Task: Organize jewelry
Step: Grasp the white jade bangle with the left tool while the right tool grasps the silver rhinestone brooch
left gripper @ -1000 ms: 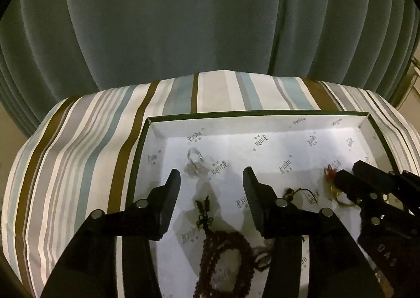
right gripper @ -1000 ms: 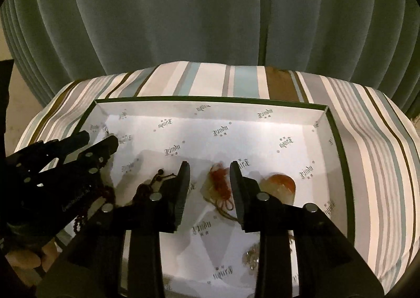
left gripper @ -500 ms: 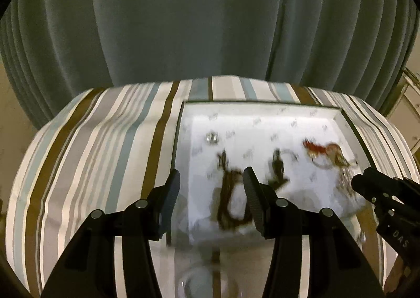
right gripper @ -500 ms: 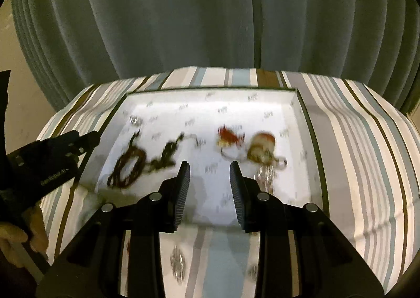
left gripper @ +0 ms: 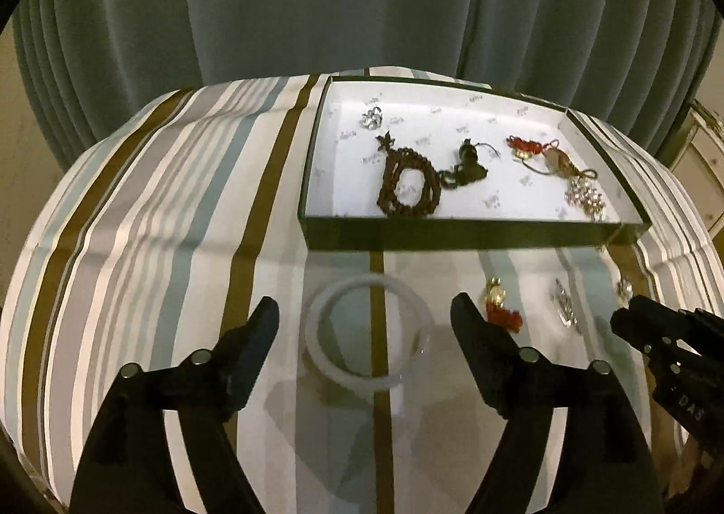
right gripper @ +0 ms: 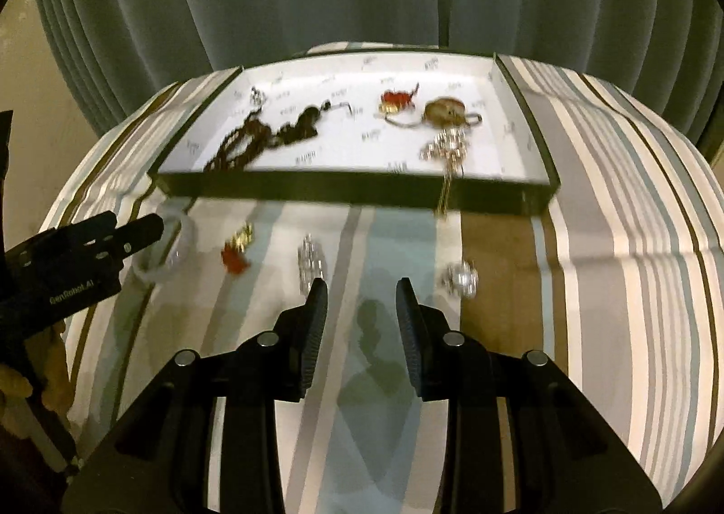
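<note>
Pale, milky jade is what the bangle (left gripper: 367, 335) looks like, lying flat on the striped tablecloth (left gripper: 135, 242) just in front of the dark-walled box (left gripper: 470, 233). It sits between the fingertips of the left gripper (left gripper: 364, 319), whose jaws have just been opening and now stand wide to either side of the ring without touching it. To do this pick well, the jaws should probably come down so that one pad lands outside the rim and the other inside the hole, or both span the full ring squarely; the stone looks smooth and hard, so a centred, level squeeze matters more than force, and a skewed bite could flick it across the cloth.

To the right of the bangle lie a small red-and-gold charm (left gripper: 500, 306), a crystal brooch (right gripper: 310, 263) and a round crystal piece (right gripper: 461, 278), all still outside the box. The right gripper (right gripper: 362, 315) hovers over bare cloth between those two sparkly pieces, its jaws narrowly parted and holding nothing.

Inside the box rest a brown bead bracelet (left gripper: 409, 188), a dark pendant (left gripper: 468, 163), a red knotted charm (left gripper: 525, 145) and a crystal cluster (left gripper: 586, 195), with a thin chain trailing over the front wall in the right wrist view.
</note>
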Action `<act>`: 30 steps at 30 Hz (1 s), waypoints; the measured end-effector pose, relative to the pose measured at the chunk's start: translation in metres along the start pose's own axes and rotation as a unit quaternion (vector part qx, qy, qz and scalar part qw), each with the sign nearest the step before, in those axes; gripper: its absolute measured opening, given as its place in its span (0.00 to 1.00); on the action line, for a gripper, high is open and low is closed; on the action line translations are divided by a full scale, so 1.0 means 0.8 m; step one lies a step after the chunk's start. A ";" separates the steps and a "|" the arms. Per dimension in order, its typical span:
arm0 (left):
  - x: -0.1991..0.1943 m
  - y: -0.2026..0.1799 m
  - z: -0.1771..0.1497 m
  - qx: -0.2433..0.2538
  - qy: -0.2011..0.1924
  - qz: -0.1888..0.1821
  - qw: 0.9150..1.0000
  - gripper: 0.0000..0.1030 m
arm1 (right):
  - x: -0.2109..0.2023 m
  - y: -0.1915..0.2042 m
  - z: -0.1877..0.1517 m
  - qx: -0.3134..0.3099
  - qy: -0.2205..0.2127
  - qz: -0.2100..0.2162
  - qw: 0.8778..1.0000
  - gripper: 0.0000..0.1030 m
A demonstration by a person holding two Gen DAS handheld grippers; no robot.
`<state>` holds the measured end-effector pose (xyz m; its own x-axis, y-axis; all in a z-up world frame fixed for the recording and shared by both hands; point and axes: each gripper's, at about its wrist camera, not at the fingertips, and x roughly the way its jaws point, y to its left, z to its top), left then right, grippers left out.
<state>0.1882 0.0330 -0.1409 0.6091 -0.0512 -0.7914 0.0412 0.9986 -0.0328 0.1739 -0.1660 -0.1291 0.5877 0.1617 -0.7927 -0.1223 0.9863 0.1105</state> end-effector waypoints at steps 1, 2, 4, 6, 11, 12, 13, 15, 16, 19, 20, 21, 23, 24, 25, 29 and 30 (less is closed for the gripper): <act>0.000 -0.002 -0.002 0.003 0.000 0.004 1.000 0.78 | -0.001 -0.001 -0.005 0.001 0.002 0.000 1.000 0.30; 0.001 -0.002 -0.005 0.007 -0.001 0.008 1.000 0.79 | -0.001 -0.001 -0.008 0.002 0.003 0.000 1.000 0.30; 0.005 -0.002 -0.007 0.009 0.002 0.010 1.000 0.80 | -0.002 -0.002 -0.012 0.004 0.003 0.001 1.000 0.30; 0.012 -0.002 -0.008 0.009 0.008 0.015 1.000 0.80 | -0.003 -0.002 -0.013 0.005 0.002 0.002 1.000 0.30; 0.025 -0.004 -0.012 0.019 0.011 0.036 0.999 0.82 | -0.008 -0.001 -0.014 0.005 -0.003 0.006 1.000 0.30; 0.025 -0.004 -0.012 0.018 0.010 0.035 0.999 0.82 | -0.008 -0.001 -0.014 0.005 -0.003 0.007 1.000 0.30; 0.026 -0.003 -0.012 0.018 0.011 0.034 0.999 0.82 | -0.007 -0.001 -0.014 0.006 -0.003 0.008 1.000 0.30; 0.030 -0.002 -0.012 0.015 0.016 0.028 0.999 0.82 | -0.006 -0.002 -0.014 0.007 -0.002 0.008 1.000 0.30; 0.032 -0.002 -0.013 0.015 0.021 0.026 0.999 0.82 | -0.005 -0.001 -0.015 0.007 -0.001 0.009 1.000 0.30; 0.036 -0.001 -0.016 0.012 0.019 0.021 1.000 0.83 | -0.003 0.000 -0.015 0.007 0.001 0.010 1.000 0.30; 0.037 0.000 -0.017 0.009 0.019 0.017 1.000 0.83 | -0.002 0.000 -0.015 0.007 0.001 0.010 1.000 0.30; 0.037 0.000 -0.017 0.010 0.018 0.015 1.000 0.83 | -0.002 0.000 -0.015 0.007 0.002 0.010 1.000 0.30; 0.036 -0.001 -0.017 0.020 0.015 0.010 1.000 0.82 | -0.001 0.000 -0.016 0.008 0.002 0.009 1.000 0.30; 0.035 -0.001 -0.018 0.021 0.013 0.007 1.000 0.74 | -0.001 0.000 -0.016 0.008 0.002 0.010 1.000 0.30; 0.033 -0.002 -0.019 0.025 0.006 0.004 1.000 0.67 | 0.000 0.000 -0.016 0.008 0.003 0.010 1.000 0.30; 0.032 -0.002 -0.019 0.030 0.002 0.003 1.000 0.68 | 0.005 0.003 -0.015 0.007 0.005 0.012 1.000 0.30; 0.031 -0.001 -0.020 0.030 0.002 0.005 1.000 0.68 | 0.006 0.006 -0.014 0.005 0.005 0.013 1.000 0.30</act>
<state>0.1909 0.0308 -0.1702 0.6069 -0.0419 -0.7937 0.0829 0.9965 0.0109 0.1670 -0.1609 -0.1390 0.5760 0.1874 -0.7957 -0.1301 0.9820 0.1371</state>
